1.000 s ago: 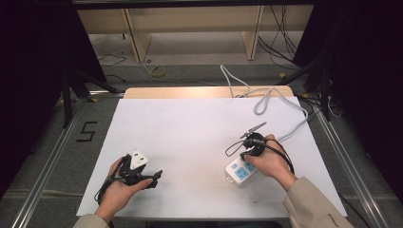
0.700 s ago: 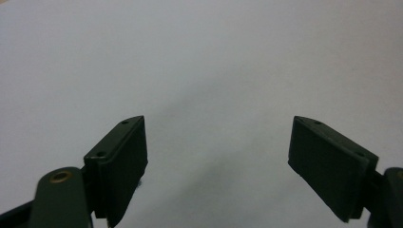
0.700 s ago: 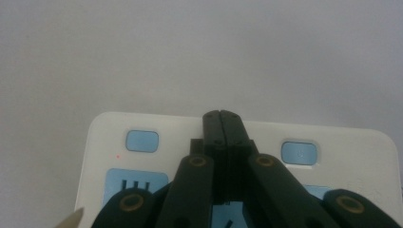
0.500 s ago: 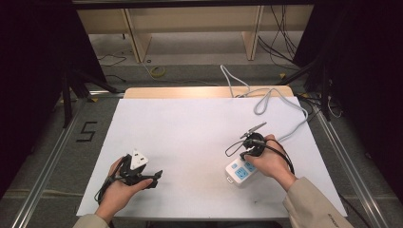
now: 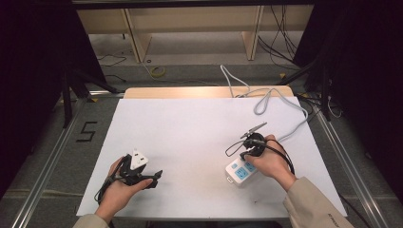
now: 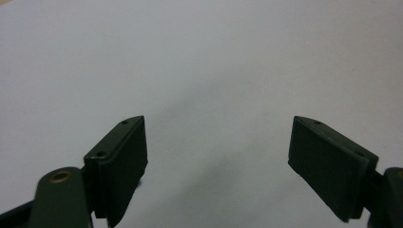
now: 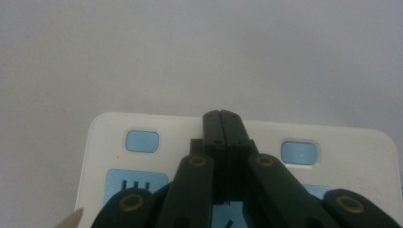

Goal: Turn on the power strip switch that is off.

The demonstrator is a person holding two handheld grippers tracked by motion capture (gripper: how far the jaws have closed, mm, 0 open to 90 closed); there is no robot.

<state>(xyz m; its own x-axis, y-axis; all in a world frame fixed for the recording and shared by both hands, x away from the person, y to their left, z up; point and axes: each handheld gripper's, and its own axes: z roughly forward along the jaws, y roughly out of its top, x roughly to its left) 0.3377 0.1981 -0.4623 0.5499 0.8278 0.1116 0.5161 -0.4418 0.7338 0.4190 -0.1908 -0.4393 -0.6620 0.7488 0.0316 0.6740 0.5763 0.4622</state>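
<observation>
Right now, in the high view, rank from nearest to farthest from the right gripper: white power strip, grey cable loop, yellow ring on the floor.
1. White power strip, directly under the right gripper.
2. Grey cable loop, farther back on the table.
3. Yellow ring, on the floor beyond the table, left.

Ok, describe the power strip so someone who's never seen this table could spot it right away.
Look at the white table, at its near right part, under the person's right hand. There lies the power strip, a white block with a grey cable running off the far edge. Its light blue sockets and buttons set it apart.
</observation>
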